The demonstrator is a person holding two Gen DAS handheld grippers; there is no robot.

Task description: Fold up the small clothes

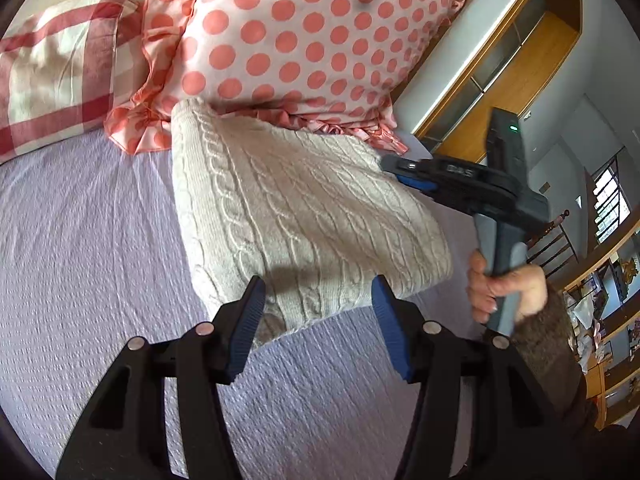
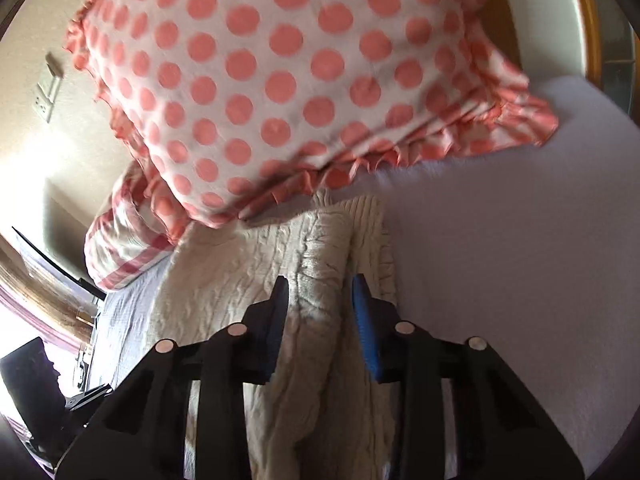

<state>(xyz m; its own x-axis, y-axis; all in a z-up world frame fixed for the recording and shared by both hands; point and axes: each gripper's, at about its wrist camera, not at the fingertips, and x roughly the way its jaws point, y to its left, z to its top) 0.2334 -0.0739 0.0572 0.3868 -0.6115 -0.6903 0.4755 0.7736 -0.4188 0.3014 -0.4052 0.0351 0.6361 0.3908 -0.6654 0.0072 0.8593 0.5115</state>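
A cream cable-knit sweater [image 1: 288, 208] lies folded on the lilac bedspread [image 1: 80, 260], its far end against a polka-dot pillow [image 1: 300, 32]. My left gripper [image 1: 318, 320] hovers open over the sweater's near edge, its pads apart from the knit. My right gripper [image 1: 404, 172], held by a hand [image 1: 508, 292], reaches the sweater's right edge. In the right wrist view, a raised ridge of the sweater [image 2: 240, 288] runs between the fingers of my right gripper [image 2: 320, 320]. A dark gap shows beside the right pad, so it stands open.
A red-and-white checked pillow [image 1: 60, 68] lies left of the polka-dot pillow [image 2: 280, 80]. A wooden wardrobe [image 1: 520, 60] and shelves [image 1: 612, 320] stand beyond the bed's right side. Bare bedspread [image 2: 500, 240] stretches right of the sweater.
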